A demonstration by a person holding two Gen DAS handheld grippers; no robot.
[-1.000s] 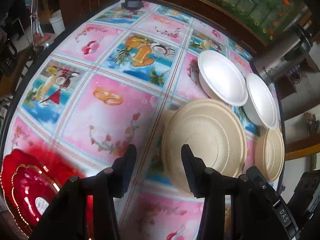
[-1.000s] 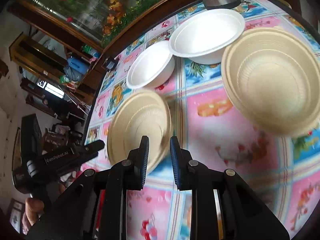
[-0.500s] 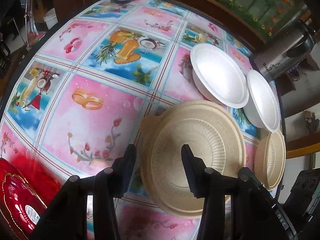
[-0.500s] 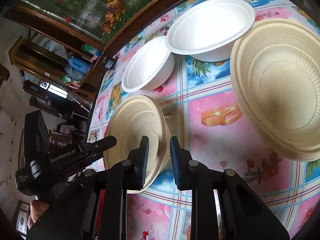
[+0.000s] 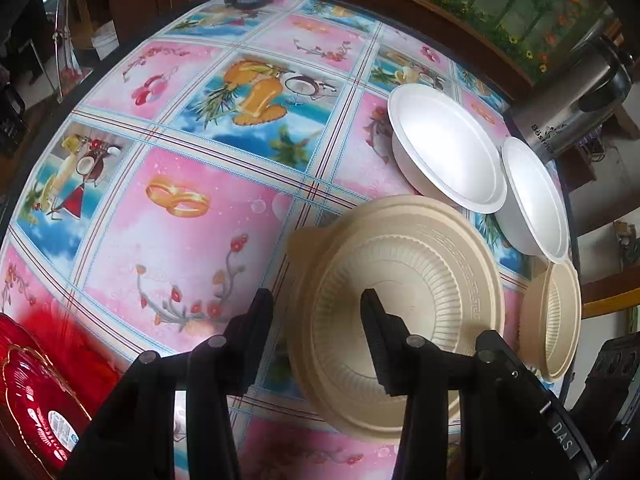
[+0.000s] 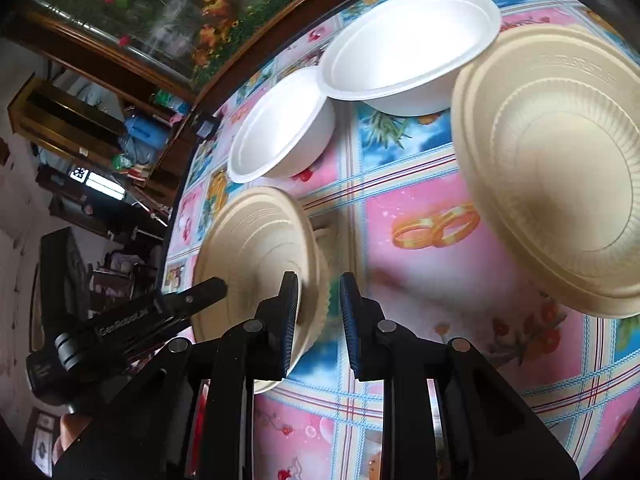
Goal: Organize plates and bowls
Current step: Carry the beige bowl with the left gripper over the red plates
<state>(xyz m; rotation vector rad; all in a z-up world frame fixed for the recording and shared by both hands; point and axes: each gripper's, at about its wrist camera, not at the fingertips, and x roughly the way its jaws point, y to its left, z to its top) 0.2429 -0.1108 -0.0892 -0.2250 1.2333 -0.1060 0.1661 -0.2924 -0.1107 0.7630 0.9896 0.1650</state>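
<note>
Bowl (image 5: 424, 272) and both tools sit nearer the desk (image 5: 192, 248) than a second ago.
Two white bowls (image 5: 444, 156) lie behind the bowl, a red plate (image 5: 36, 400) left. The right tool (image 6: 319, 284) is clenched on its rim. The left tool (image 5: 316, 298) is released, jaws just closing astride the rim.

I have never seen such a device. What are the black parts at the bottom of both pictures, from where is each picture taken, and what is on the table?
There is no robot. A person holds a pair of tongs in each hand, each with a wide-angle camera looking along its fingers. One picture is from the left tongs, the other from the right tongs.

The table carries a white bowl, a second white bowl, a beige bowl, a second beige bowl, a kettle and a red plate.

The left tongs have just been closing around the beige bowl's rim, without touching it. That rim is also between the right tongs, but I cannot tell whether they pinch it.
</note>
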